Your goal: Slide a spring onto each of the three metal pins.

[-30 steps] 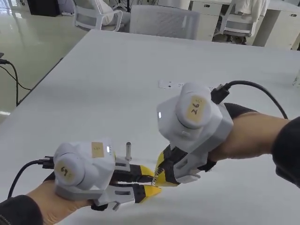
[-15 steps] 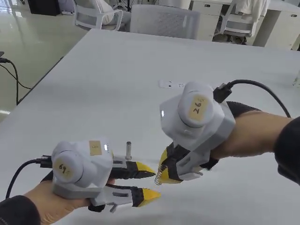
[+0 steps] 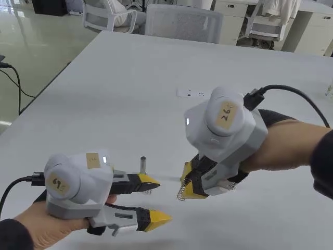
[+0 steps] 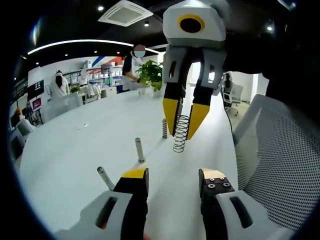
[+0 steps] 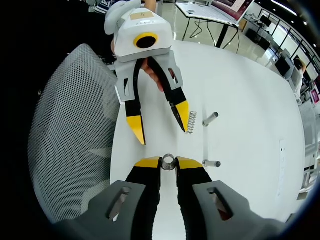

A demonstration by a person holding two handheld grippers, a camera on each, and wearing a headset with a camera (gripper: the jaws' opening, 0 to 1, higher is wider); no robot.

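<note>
We judge the spring [image 4: 180,142] light, squashy — right gripper [image 4: 182,132] pinches its upper coils, leaving the end free for the pin [image 4: 139,149] at 8 o'clock; left gripper [image 4: 172,176] gapes empty.

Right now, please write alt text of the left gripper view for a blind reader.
The right gripper holds a spring in its shut jaws over a white table. Beside it stand three pins: the near pin and middle pin bare, the far pin apparently already carrying a spring. The left gripper is open and empty at the bottom.
</note>
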